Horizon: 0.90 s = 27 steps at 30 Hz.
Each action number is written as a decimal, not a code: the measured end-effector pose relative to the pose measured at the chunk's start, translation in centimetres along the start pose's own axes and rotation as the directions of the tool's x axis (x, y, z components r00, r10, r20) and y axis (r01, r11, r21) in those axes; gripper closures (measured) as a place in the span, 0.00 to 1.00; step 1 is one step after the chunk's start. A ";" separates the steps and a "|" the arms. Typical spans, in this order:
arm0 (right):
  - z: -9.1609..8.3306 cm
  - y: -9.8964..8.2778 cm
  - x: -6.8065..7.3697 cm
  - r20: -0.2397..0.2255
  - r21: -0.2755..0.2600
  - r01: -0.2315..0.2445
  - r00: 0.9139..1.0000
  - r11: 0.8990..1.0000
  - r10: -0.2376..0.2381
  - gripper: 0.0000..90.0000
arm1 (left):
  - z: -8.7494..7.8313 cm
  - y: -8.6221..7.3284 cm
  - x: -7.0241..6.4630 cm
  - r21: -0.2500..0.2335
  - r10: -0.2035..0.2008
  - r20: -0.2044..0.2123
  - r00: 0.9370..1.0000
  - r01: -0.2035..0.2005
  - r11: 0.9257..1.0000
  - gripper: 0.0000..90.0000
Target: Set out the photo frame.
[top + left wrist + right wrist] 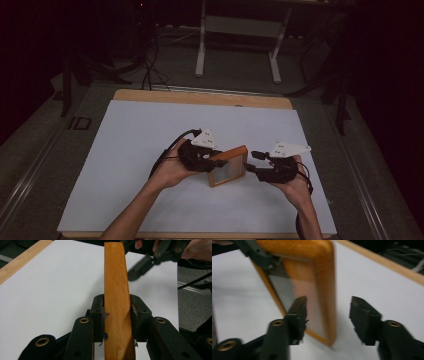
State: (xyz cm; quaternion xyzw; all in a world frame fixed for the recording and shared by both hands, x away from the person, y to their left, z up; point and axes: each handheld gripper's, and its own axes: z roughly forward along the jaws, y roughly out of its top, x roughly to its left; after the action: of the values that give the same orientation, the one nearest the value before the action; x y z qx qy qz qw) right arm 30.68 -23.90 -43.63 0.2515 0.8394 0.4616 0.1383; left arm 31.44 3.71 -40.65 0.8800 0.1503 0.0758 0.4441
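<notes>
Now | the left gripper (117, 315) is pinching the wooden frame (228, 166) by its edge above the white sheet (135, 150) | the right gripper (328, 315), jaws spread, is waiting just right of the frame's free long side.

A white mat (135, 165) covers the wooden table (200, 96) (white desk frame (240, 45) behind).

Orange wooden frame (229, 166) — black grippers, white mat (125, 165), tan table edge (200, 97).
</notes>
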 end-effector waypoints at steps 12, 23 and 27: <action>2.5 -0.1 0.4 -0.097 0.009 0.042 0.994 0.999 -0.041 0.45 | -0.1 -0.4 1.0 -0.005 0.017 0.065 0.998 -0.017 1.000 0.75; 1.6 -0.6 0.3 -0.078 0.003 0.058 0.995 0.998 -0.058 0.70 | 0.0 -1.6 2.2 -0.001 -0.048 0.026 0.999 0.048 0.999 0.68; 1.4 -0.6 0.4 -0.086 0.001 0.070 0.994 0.998 -0.069 0.73 | -0.2 -2.1 2.3 -0.029 -0.081 0.023 0.996 0.082 0.996 0.55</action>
State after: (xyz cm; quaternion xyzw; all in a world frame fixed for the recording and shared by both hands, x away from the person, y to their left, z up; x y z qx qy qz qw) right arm 30.84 -22.96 -44.87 0.2023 0.8537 0.4653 0.1174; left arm 33.20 5.77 -42.22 0.8672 0.1802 0.0502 0.4614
